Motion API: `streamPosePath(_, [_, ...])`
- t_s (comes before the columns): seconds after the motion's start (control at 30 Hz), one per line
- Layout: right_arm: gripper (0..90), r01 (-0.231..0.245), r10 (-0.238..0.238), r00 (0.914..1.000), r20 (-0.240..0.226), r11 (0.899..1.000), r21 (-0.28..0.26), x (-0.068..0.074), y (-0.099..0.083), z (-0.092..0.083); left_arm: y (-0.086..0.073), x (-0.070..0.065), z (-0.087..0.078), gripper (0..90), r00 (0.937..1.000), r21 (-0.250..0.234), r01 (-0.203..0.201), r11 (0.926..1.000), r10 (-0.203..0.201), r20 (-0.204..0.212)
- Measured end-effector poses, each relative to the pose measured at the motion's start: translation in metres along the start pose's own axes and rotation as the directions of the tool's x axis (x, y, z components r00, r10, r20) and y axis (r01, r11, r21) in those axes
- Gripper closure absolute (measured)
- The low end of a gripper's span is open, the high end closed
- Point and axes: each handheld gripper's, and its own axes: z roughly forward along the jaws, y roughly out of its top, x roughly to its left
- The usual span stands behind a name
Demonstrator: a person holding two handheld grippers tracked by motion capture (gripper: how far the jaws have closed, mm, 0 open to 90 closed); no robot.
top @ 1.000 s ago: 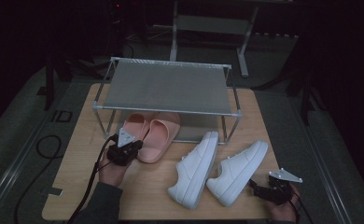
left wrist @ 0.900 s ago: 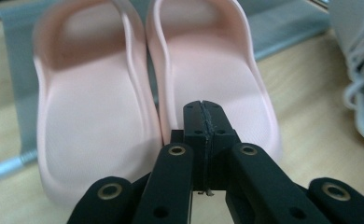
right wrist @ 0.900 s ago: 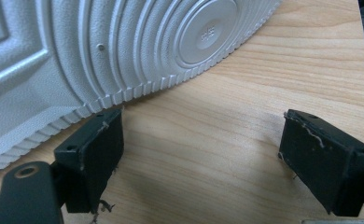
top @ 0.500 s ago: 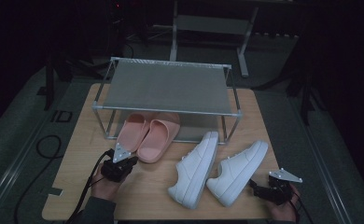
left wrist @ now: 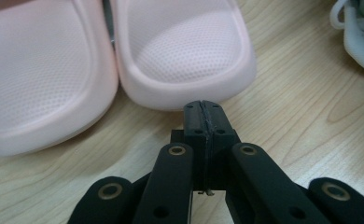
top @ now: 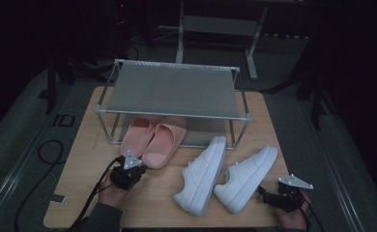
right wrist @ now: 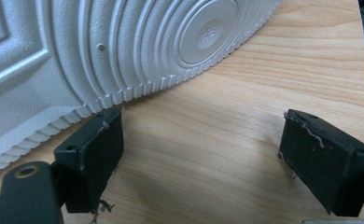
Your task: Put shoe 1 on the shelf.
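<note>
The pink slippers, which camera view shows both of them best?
The high view: both pink slippers lie side by side, toes under the rack. The left gripper view shows just their near ends, close up. The right gripper view looks at a white sneaker's sole instead.

metal rack [top: 172,92], wooden table [top: 80,159] — dark floor [top: 22,145]

Beside the metal-framed rack [top: 173,92] with its grey mesh top, the matt pink foam-like slippers [left wrist: 124,60] show a fine pebbled texture, the white sneaker [right wrist: 101,51] a ridged rubbery sole, the worktop [right wrist: 208,140] pale grained wood.
</note>
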Motion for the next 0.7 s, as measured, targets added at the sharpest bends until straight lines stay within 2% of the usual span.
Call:
streamPosePath(0.4, [13.4, 0.000, 0.000, 1.0000, 0.000, 1.000, 0.000, 0.000, 0.000, 0.000, 0.009, -0.009, 0.009, 89.7, 0.9992, 0.005, -0.038, 0.9993, 0.038, 0.016])
streamPosePath(0.7, [13.4, 0.000, 0.000, 1.0000, 0.000, 1.000, 0.000, 0.000, 0.000, 0.000, 0.017, -0.015, 0.018, 89.7, 0.9984, -0.003, -0.047, 0.9989, 0.047, 0.032])
